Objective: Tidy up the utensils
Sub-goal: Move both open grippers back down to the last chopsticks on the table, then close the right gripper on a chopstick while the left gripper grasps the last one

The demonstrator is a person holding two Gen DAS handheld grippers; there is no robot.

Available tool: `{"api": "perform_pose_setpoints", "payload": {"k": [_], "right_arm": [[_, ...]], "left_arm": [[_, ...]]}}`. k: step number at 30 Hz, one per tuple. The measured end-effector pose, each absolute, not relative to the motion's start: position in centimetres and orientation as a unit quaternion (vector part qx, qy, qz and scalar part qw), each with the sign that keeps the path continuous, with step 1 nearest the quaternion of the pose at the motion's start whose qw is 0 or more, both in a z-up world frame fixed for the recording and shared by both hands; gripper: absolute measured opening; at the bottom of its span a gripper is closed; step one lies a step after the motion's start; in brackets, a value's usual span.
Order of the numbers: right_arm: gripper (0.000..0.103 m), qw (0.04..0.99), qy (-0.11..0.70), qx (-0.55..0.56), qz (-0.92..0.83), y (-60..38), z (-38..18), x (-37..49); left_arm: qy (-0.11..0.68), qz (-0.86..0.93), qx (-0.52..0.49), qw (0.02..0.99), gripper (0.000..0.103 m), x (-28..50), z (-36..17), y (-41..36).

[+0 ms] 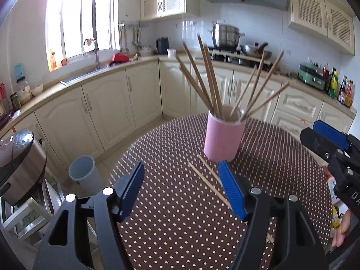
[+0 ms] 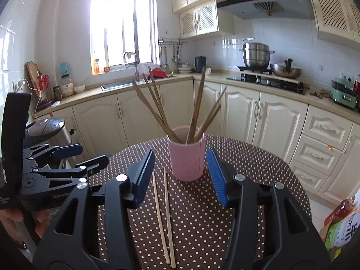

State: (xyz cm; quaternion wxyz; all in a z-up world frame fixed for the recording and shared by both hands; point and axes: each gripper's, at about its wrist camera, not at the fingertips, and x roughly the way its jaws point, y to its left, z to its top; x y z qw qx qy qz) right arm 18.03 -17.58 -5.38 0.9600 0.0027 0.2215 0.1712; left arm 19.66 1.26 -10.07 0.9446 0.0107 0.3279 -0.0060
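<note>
A pink cup [image 1: 222, 135] [image 2: 187, 155] stands upright on the round polka-dot table [image 1: 171, 220] [image 2: 198, 220] and holds several wooden chopsticks [image 1: 209, 76] [image 2: 157, 105] that fan outward. Two loose chopsticks [image 1: 210, 185] [image 2: 165, 216] lie flat on the table in front of the cup. My left gripper [image 1: 182, 189] is open and empty above the table; the loose pair lies beside its right finger. My right gripper [image 2: 180, 175] is open and empty, with the cup just beyond its fingertips and the loose pair below, between the fingers. Each gripper shows in the other's view [image 1: 333, 144] [image 2: 65, 159].
Snack packets [image 2: 342, 225] [image 1: 333, 193] lie at the table's right edge. A rice cooker [image 1: 20, 164] [image 2: 49, 130] and a grey bin [image 1: 84, 173] stand left of the table. Kitchen counters with sink [image 2: 119, 84] and stove [image 2: 267, 81] run behind.
</note>
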Motion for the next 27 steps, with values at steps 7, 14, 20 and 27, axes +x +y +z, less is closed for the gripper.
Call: {"api": "perform_pose_setpoints", "payload": {"k": [7,14,20,27], "right_arm": [[0.049,0.946,0.278,0.008,0.165,-18.2,-10.3,20.4],[0.049,0.935,0.31,0.019,0.168,-18.5,-12.8,22.3],[0.051,0.928,0.328,0.025,0.174,-18.7,-14.1,23.0],[0.052,0.924,0.338,0.034,0.177,-19.1,-14.9,23.8]], "left_arm": [[0.399,-0.003,0.015,0.917,0.068,23.0,-14.4,0.2],[0.441,-0.012,0.002,0.897,0.068,26.1,-17.5,-0.8],[0.472,-0.016,-0.02,0.881,0.068,28.6,-20.0,-1.2],[0.482,-0.008,-0.005,0.876,0.057,30.9,-21.2,-1.9]]}}
